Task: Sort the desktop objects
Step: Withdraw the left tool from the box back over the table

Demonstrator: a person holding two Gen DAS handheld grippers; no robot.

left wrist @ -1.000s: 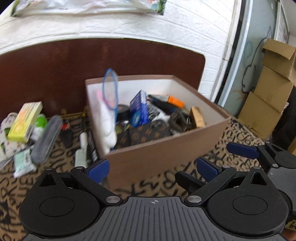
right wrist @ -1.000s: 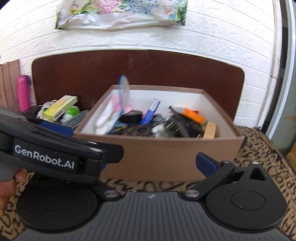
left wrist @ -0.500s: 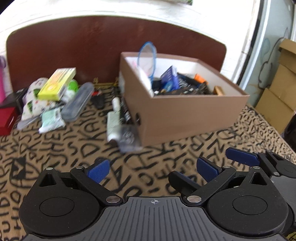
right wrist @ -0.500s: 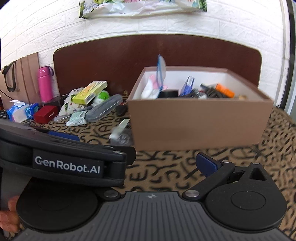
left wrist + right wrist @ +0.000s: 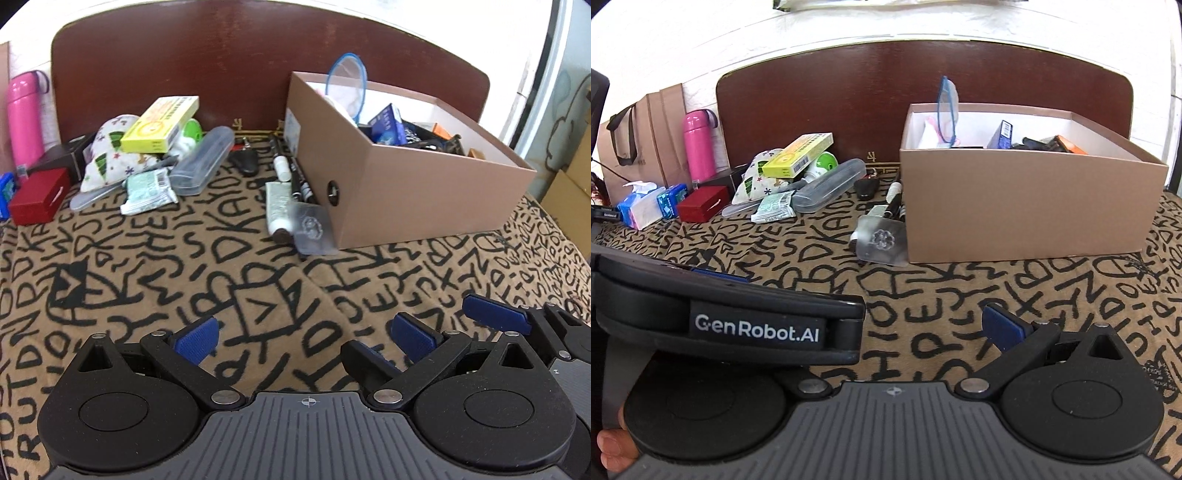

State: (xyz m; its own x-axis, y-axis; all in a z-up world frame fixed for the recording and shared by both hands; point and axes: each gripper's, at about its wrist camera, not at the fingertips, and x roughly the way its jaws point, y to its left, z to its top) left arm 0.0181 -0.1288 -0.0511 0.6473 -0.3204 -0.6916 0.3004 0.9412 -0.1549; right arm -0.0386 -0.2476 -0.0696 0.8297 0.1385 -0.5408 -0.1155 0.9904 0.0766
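Brown box is seen well beyond both grippers, left and right, each spread wide, nothing held.

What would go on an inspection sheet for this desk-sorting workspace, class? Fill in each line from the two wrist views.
Surface: patterned cloth, bare in front.
Job's things: brown box partly filled; yellow box, clear case, pens outside it.
Clutter: pink bottle, red box, tissue pack.
Grippers: left gripper open, empty; right gripper open, empty.
Cables: nothing seen.
Surroundings: brick wall, paper bag.
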